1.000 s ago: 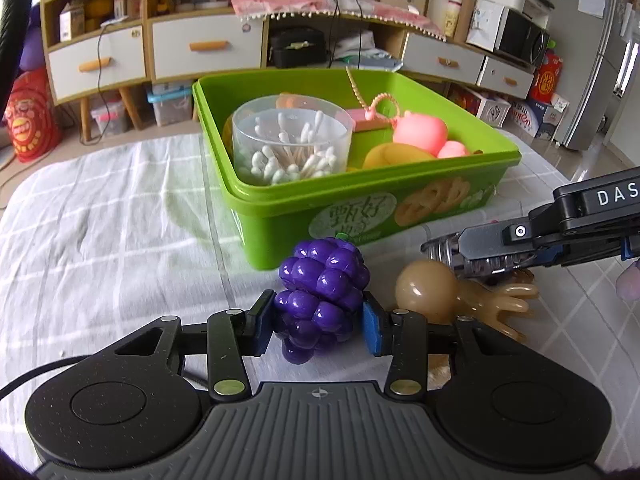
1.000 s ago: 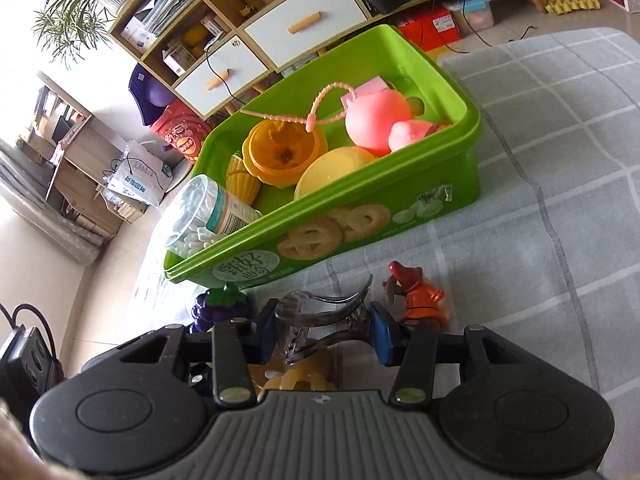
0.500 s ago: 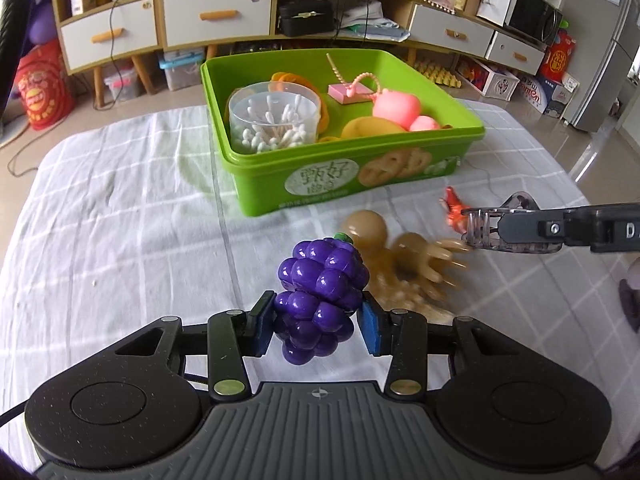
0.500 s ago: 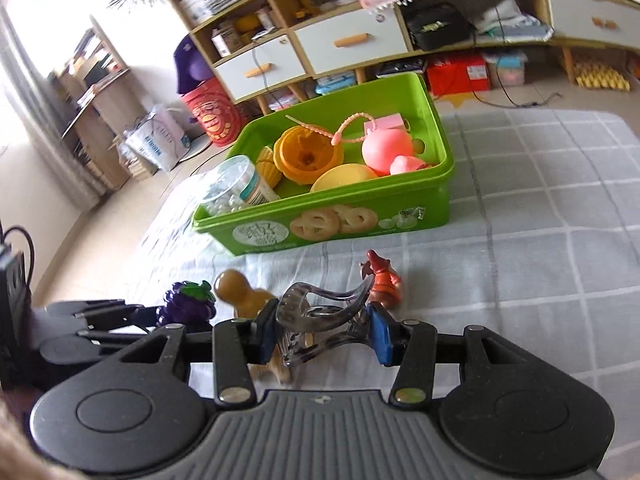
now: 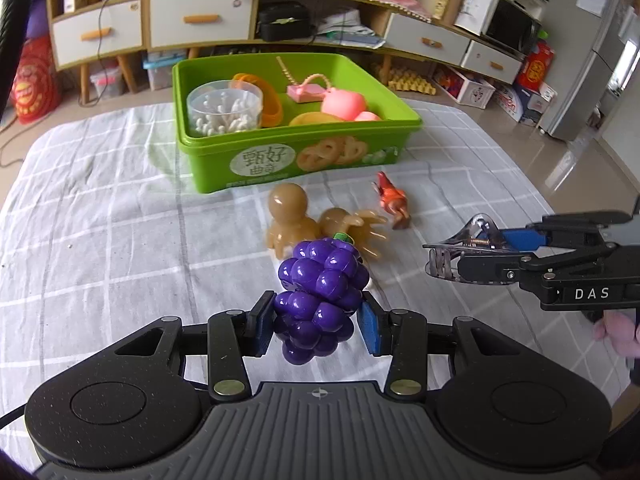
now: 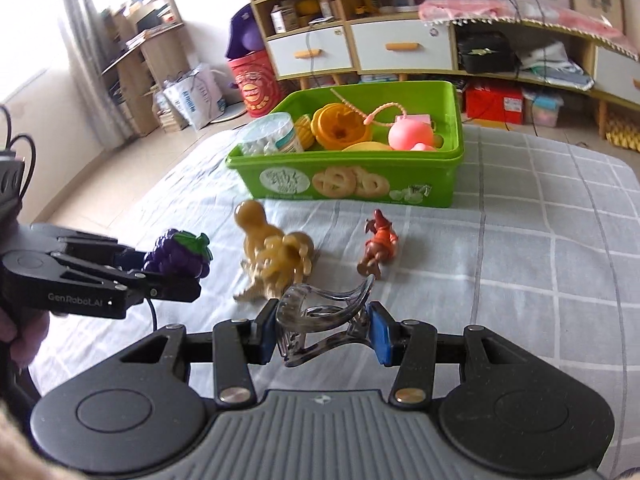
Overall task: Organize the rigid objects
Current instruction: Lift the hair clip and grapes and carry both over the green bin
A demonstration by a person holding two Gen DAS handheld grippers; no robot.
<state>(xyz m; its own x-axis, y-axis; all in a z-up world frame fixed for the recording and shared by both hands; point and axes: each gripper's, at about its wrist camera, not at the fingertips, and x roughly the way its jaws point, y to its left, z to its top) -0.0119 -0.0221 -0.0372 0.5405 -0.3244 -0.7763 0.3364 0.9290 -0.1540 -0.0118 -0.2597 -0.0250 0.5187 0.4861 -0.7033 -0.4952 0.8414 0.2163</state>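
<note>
My left gripper (image 5: 318, 322) is shut on a purple toy grape bunch (image 5: 320, 296), held above the checked cloth; it also shows in the right wrist view (image 6: 176, 258). My right gripper (image 6: 323, 334) is shut on a clear plastic hair claw clip (image 6: 324, 314), also seen in the left wrist view (image 5: 460, 252). A green bin (image 5: 296, 152) with cotton swabs, orange and pink toys stands ahead. Two tan octopus toys (image 5: 292, 216) and a small red-orange figurine (image 5: 394, 200) lie on the cloth between the grippers and the bin.
The table has a white-grey checked cloth (image 5: 100, 220). Behind it stand cabinets with drawers (image 5: 200, 24), shelves and floor clutter. The table's right edge drops to the floor (image 5: 580, 168).
Both grippers have pulled back and risen from the bin, each still holding its object. The bin and floor toys now look farther off; the octopus toys have shifted slightly.
</note>
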